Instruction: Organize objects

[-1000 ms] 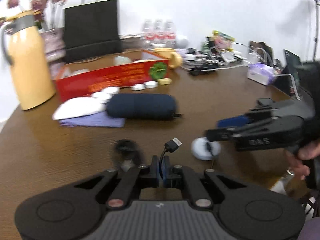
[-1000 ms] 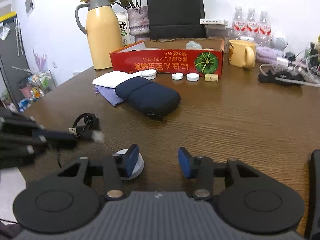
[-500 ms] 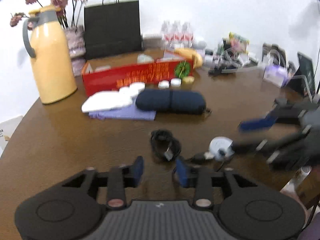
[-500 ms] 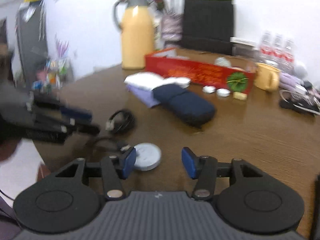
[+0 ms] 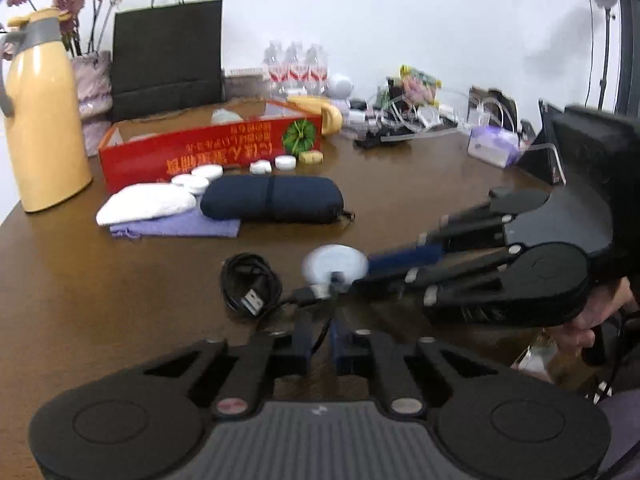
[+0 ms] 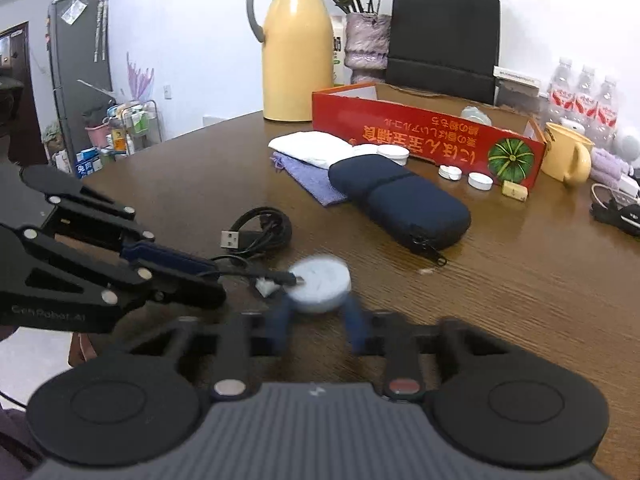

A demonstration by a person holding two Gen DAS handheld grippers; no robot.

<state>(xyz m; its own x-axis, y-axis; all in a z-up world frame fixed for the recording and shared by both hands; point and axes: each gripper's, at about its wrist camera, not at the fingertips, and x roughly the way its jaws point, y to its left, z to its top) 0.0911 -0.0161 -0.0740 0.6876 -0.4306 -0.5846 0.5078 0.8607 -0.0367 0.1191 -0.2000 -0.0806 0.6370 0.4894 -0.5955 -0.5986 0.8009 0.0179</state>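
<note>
The left gripper (image 5: 320, 350) is clenched on the thin black cable (image 5: 256, 288), pinching it near the plug end; the cable's coil and its USB plug (image 6: 234, 239) lie on the brown table (image 5: 400, 200) just ahead. The right gripper (image 6: 318, 320) is blurred, its blue pads set on either side of the white puck (image 6: 320, 284), grasping it at the cable's small plug. In the right wrist view, pale lettering on the left gripper's side reads roughly "GenRobot.AI".

Behind the puck lies a navy pouch (image 6: 400, 204), touching a purple cloth (image 6: 312, 180) and a white cloth (image 6: 312, 148). Past them stands a red box (image 6: 424, 140) with yellow East Asian characters seen upside down and a green pumpkin picture (image 6: 511, 159). Small white caps (image 6: 480, 181) and a tan block (image 6: 514, 191) sit at its front. A yellow jug (image 6: 298, 48), black bag (image 6: 444, 36), yellow mug (image 6: 568, 156) and red-labelled bottles (image 6: 584, 100) stand further back.
</note>
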